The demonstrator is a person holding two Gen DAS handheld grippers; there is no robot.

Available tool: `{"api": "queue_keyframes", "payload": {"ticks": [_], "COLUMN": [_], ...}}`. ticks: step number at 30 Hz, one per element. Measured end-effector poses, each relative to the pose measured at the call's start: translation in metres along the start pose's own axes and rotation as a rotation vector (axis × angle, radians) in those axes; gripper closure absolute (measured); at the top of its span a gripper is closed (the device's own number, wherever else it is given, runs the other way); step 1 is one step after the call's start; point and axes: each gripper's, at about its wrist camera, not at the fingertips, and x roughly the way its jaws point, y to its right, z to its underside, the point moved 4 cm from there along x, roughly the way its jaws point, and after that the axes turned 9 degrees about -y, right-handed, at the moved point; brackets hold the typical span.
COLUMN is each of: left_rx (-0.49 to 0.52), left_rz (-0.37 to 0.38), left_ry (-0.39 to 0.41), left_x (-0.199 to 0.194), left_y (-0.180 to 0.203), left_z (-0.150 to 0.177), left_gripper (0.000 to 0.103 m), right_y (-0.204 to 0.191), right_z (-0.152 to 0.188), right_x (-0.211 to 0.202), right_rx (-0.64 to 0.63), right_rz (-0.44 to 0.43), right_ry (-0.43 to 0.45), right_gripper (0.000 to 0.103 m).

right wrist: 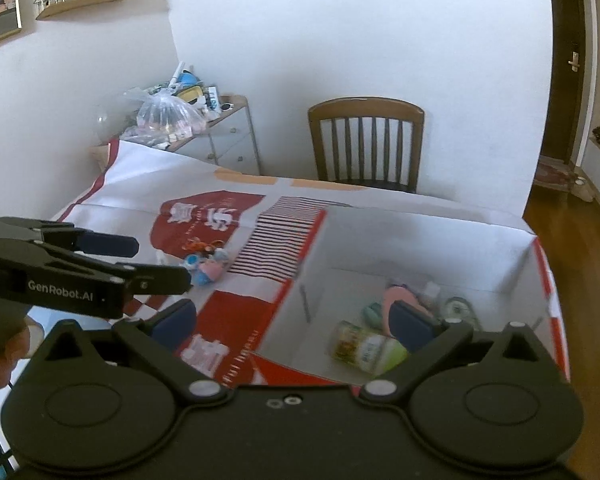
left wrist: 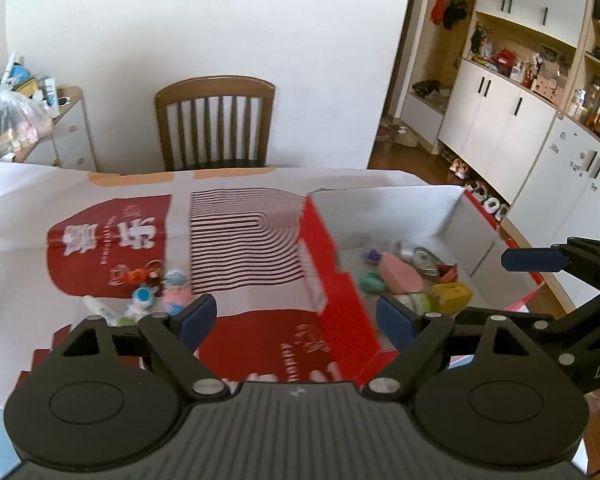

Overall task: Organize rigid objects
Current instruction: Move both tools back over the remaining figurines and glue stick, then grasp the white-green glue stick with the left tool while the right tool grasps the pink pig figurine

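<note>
Hovering above the table, your left gripper [left wrist: 296, 320] and right gripper [right wrist: 296, 322] both stand spread wide with nothing between their blue pads.

The landmark is the open red-and-white cardboard box [right wrist: 420, 240] on the red-and-white printed tablecloth [left wrist: 120, 216].

Inside the box, on its floor, lies a small cylindrical bottle with a green cap and printed label [right wrist: 366, 348]. It rests on its side, its long axis running across the box, cap end towards the box's right wall. It sits just ahead of your right gripper, beside its right-hand pad, not touched.

Beyond the bottle in the box lie a flat pink oval piece [left wrist: 400, 274], a teal lump [left wrist: 372, 283] and a yellow block [left wrist: 452, 294], close together.

Outside the box, to its left on the cloth, a cluster of small colourful figurines [left wrist: 160, 288] sits just ahead of your left gripper's left-hand pad. They are too blurred to tell their facing.
</note>
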Motion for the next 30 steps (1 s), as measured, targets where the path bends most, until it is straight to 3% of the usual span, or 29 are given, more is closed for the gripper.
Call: {"api": "queue_keyframes", "payload": {"ticks": [4, 21, 30], "left_rx": [-0.023, -0.172, -0.227], "left_rz": [0.002, -0.088, -0.109], "left_ry": [0.009, 0.013, -0.04], "left_x": [-0.004, 0.026, 0.065], "left_y": [-0.028, -0.139, -0.166], "left_z": [0.006, 0.029, 0.04], "left_gripper": [0.004, 0.002, 0.002], "right_y": [-0.021, -0.099, -0.11], "right_z": [-0.007, -0.037, -0.051], "right_x": [0.011, 0.084, 0.134], "right_rx": [0.007, 0.013, 0.033], "right_rz": [-0.001, 0.048, 0.101], "right_ry": [0.002, -0.05, -0.102], "right_gripper": [0.0, 0.0, 0.001]}}
